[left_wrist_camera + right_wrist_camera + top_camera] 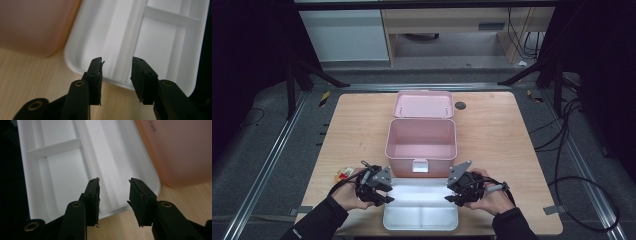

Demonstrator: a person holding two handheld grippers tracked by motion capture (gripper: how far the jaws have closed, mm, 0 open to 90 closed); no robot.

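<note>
I'm working at a light wooden table (492, 135) set in a dark-curtained bay with grey floor around it and pale furniture beyond the far edge.

Nearest me, at the near edge, lies the white plastic divided tray (421, 212), flat on the table with its long axis running left to right. It has one long compartment on its far side and smaller ones, split by a short wall, on its near side. My left gripper (379, 192) sits at the tray's left end and my right gripper (456, 192) at its right end, so each hand is just beside its own short end and neither is nearer than the other. Both point inward, toward the tray's middle.

In the left gripper view the jaws stand about half apart over the tray's corner rim (75, 65), with nothing pinched between them. The right gripper view mirrors that: jaws half apart above the rim (117, 210), pads not pressing on it. I judge the tray is set down and free of both grippers.

Just left of my left hand is a small clear packet with red and yellow in it (343, 173); I can't tell what it is.

Just beyond the tray stands the pink plastic storage box (421, 142), open and empty, its white latch (419, 165) facing the tray. Its pink lid (424, 104) lies back flat on the far side.

Any move of the tray into the box would go straight away from me, and it needs both ends lifted evenly.
</note>
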